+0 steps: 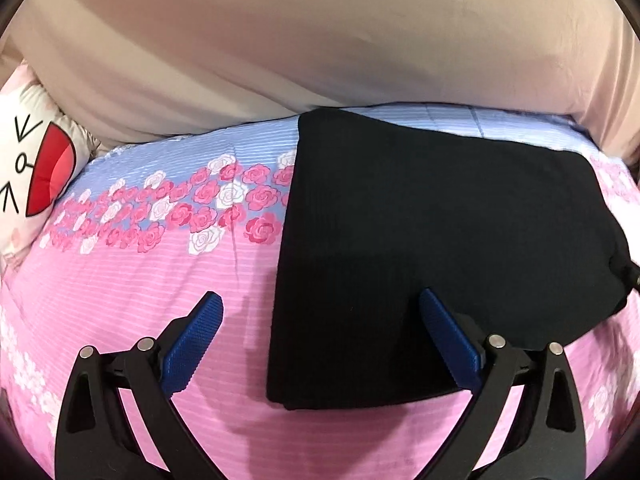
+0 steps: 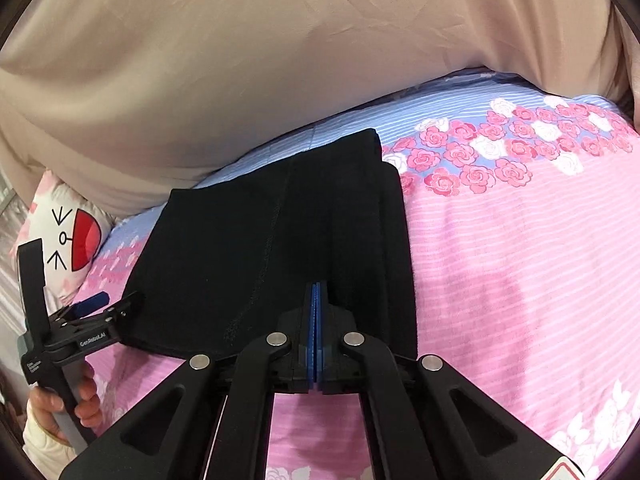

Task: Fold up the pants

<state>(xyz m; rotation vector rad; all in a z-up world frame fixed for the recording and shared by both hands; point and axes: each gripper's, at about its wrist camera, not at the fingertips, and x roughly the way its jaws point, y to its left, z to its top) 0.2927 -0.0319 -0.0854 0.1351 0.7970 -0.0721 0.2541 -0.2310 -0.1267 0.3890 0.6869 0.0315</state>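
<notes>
- Pants (image 1: pixel 440 248): right end runs behind the lens rim in the left wrist view; near edge hidden behind the left tool's (image 1: pixel 320 340) right finger.
- Right tool (image 2: pixel 316 292): pads pressed together over the pants' (image 2: pixel 280 240) near edge; whether cloth sits between them cannot be told.
- Cartoon pillow (image 1: pixel 28 168), far left of the left tool: cut by the frame edge, top tucked under the beige bedding (image 1: pixel 320 40).
- Hand (image 2: pixel 86 400) holding the left tool (image 2: pixel 90 306): mostly hidden behind the handle.
- Small print on that handle: too small to read.
</notes>
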